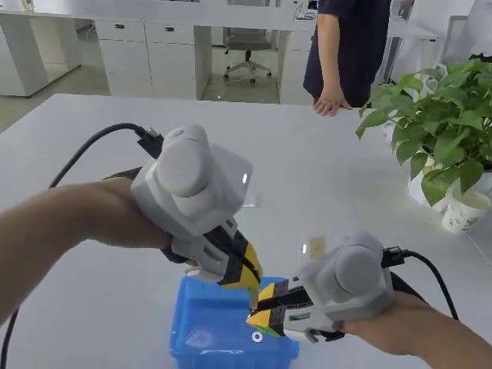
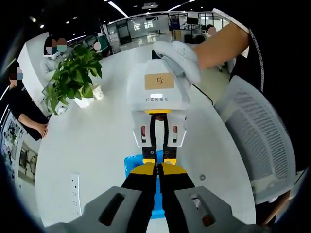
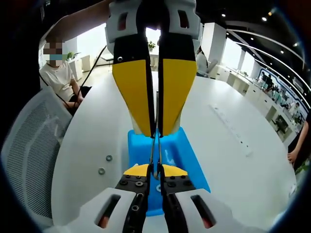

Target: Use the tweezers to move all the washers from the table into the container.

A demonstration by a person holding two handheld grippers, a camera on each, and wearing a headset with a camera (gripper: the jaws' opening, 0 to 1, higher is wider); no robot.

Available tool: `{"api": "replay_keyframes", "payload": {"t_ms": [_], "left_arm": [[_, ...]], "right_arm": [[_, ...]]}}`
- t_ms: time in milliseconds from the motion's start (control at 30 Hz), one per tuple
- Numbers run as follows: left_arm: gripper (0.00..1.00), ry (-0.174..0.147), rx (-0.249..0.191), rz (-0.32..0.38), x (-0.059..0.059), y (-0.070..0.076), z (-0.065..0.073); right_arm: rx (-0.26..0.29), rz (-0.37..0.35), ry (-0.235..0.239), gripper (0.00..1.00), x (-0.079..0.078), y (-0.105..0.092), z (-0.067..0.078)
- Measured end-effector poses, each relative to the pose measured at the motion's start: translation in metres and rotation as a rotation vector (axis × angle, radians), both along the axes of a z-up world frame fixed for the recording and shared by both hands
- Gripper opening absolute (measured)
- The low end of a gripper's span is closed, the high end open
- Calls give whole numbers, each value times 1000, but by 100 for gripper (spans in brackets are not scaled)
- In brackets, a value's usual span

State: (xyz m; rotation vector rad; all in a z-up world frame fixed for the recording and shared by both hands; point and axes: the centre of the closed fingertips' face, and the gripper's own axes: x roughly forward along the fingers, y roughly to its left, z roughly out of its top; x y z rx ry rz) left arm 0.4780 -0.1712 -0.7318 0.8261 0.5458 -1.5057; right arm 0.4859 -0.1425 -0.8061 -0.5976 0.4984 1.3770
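White table (image 1: 323, 177), with the blue container (image 1: 200, 334) at its near edge. Above the container I hold the left gripper (image 1: 250, 275) and right gripper (image 1: 261, 306) tip to tip. Both pairs of jaws are closed on the tweezers (image 3: 155, 148), which bridge them. 1 washer (image 1: 257, 336) lies inside the container, and 2 washers (image 3: 109, 158) rest on the table just beside it. Step in hand, as I judge it: resettling the tweezers between grippers. Next, 1 gripper must let go so the tweezer tips can reach a table washer.
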Motion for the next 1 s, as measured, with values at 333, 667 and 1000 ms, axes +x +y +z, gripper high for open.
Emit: {"api": "replay_keyframes", "payload": {"t_ms": [333,667,1000], "left_arm": [[5,15,-3,1,13,4,-21],[5,33,-8,17,21,5,-37],[5,50,-9,25,25,4,-50]], "right_arm": [[-13,10,14,9,11,3,-21],[-32,18,34,9,18,4,-38],[-56,21,51,9,20,3,-50]]}}
